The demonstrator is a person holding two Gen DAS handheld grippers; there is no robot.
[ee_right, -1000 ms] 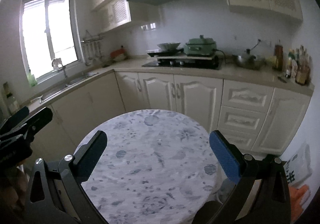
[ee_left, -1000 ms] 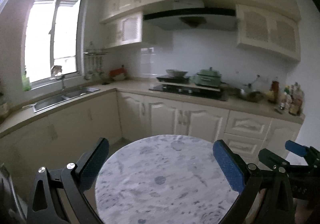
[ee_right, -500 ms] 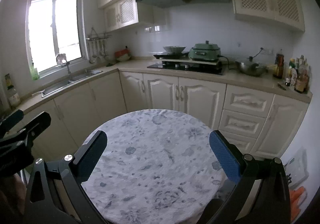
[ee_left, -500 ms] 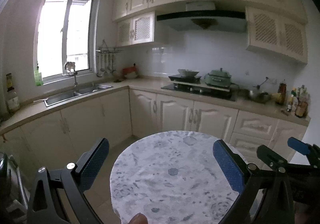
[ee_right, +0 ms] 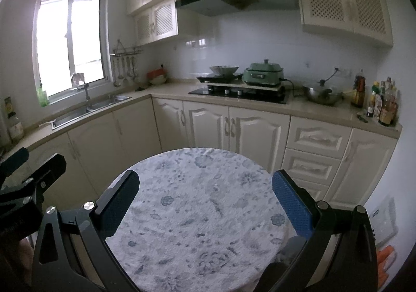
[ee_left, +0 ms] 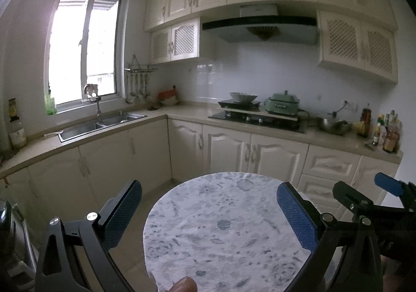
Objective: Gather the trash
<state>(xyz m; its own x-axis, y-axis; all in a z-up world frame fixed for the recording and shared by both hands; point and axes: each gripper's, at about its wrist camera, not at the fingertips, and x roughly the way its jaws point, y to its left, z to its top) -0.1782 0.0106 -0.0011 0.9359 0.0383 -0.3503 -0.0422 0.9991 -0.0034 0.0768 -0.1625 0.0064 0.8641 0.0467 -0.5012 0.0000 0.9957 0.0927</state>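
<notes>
Both tongs hang released, jaws wide apart: left gripper (ee_left: 209, 210) and right gripper (ee_right: 205, 197) over the near edge of a round table (ee_right: 197, 214) under a blue-flowered cloth, with nothing between their pads. No trash shows on it. Beyond, on the countertop (ee_right: 299, 107), a green lidded pot (ee_right: 264, 74) sits beside a bowl (ee_right: 224, 70); bottles (ee_right: 382, 99) crowd its right end, their labels too blurred to read. At the left end lies the sink (ee_left: 101, 124), its contents unclear.

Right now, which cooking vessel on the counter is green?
The lidded electric pot on the stove, between the pale bowl and the steel wok.
</notes>
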